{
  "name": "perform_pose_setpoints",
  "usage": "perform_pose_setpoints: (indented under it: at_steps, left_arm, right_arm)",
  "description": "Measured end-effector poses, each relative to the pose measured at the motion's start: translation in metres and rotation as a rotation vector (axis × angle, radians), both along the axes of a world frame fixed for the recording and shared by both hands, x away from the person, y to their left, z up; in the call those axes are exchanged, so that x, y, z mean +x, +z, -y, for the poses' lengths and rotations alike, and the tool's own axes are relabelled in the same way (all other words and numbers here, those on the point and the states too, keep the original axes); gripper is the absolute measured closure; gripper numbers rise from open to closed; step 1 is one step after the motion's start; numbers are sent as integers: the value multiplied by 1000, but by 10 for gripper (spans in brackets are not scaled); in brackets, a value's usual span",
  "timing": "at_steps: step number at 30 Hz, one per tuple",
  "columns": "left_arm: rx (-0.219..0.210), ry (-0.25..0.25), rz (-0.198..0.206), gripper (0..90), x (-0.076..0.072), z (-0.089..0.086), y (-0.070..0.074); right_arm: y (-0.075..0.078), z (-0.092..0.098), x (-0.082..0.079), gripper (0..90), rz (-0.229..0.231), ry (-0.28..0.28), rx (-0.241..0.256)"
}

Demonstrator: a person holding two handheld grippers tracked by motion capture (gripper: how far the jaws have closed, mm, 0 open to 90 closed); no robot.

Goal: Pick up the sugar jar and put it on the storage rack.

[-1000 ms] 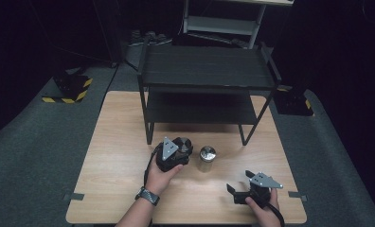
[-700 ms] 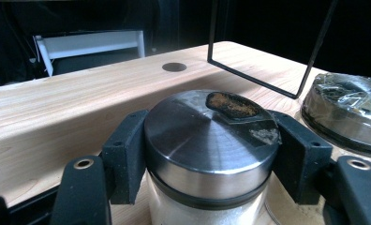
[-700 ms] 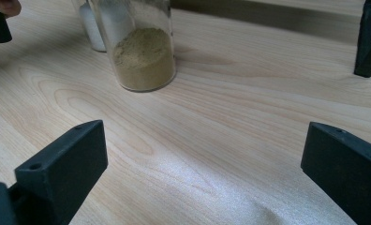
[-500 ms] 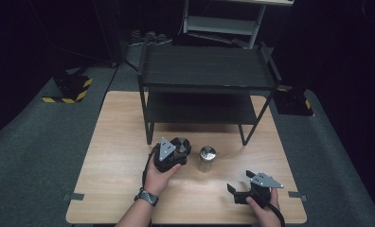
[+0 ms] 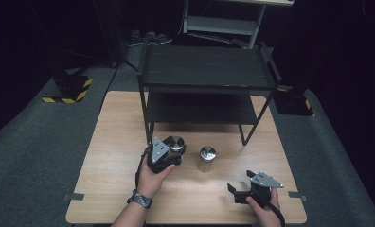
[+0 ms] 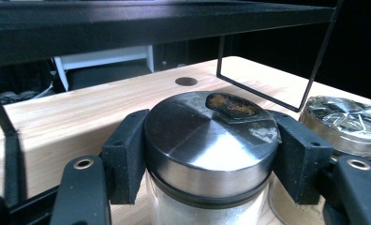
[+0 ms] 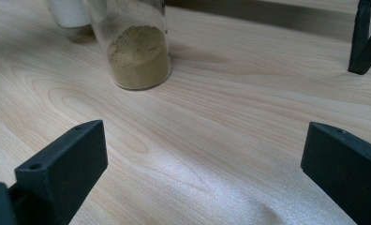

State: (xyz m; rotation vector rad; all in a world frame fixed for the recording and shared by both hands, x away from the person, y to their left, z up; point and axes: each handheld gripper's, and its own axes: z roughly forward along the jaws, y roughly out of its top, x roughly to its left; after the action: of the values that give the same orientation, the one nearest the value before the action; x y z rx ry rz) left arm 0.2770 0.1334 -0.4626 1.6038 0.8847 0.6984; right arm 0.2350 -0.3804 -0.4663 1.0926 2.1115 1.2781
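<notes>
- Left gripper [image 5: 169,152] is clamping a glass jar [image 6: 207,154] with a steel lid; in the left gripper view both black pads are pressing the lid's rim from either side, and pale powder is showing through the glass below.
- Right gripper [image 5: 237,194] is lying low near the front right edge of the wooden surface [image 5: 110,142], with its jaws spread wide and gripping nothing; bare wood is stretching between them in the right gripper view.
- Standing just beside the held jar, on its right in the high view, is a second jar [image 5: 207,158] with a steel lid; in the right gripper view it is showing tan powder in its lower part.
- Between this second jar and the right gripper, open wood is lying free, so that side is offering room to move.
- Left of the clamped jar, a broad stretch of surface is running clear to the left edge.
- Just beyond both jars, a black two-tier rack [image 5: 207,71] is standing on thin legs at the far half of the surface; its lower shelf is hanging close over the held jar's lid in the left gripper view.
- Rack legs are marking the near limit of the space under the shelf, and the right front leg [image 5: 243,137] is standing near the second jar.
</notes>
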Motion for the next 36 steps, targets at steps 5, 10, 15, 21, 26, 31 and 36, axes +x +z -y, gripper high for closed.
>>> perform_pose_setpoints:
  at_steps: [5,10,15,21,26,31,36]
  left_arm:
    - [-5,3,12,350,-7,-5,6]
    - [-24,0,22,350,-13,-10,15]
    - [-18,-3,34,350,-20,-12,26]
    - [-31,3,74,350,-30,-15,37]
    - [-44,3,83,350,-33,-18,48]
    - [-40,9,92,349,-36,-18,60]
    - [-45,19,104,350,-40,-18,71]
  right_arm:
    - [0,0,1,7,-3,1,1]
    - [0,0,1,7,-4,1,3]
    - [0,1,1,7,-7,-3,7]
    - [0,1,1,7,-10,-2,5]
    - [1,1,2,7,-11,0,5]
    - [0,2,2,7,-12,0,7]
    - [1,2,2,7,-15,0,6]
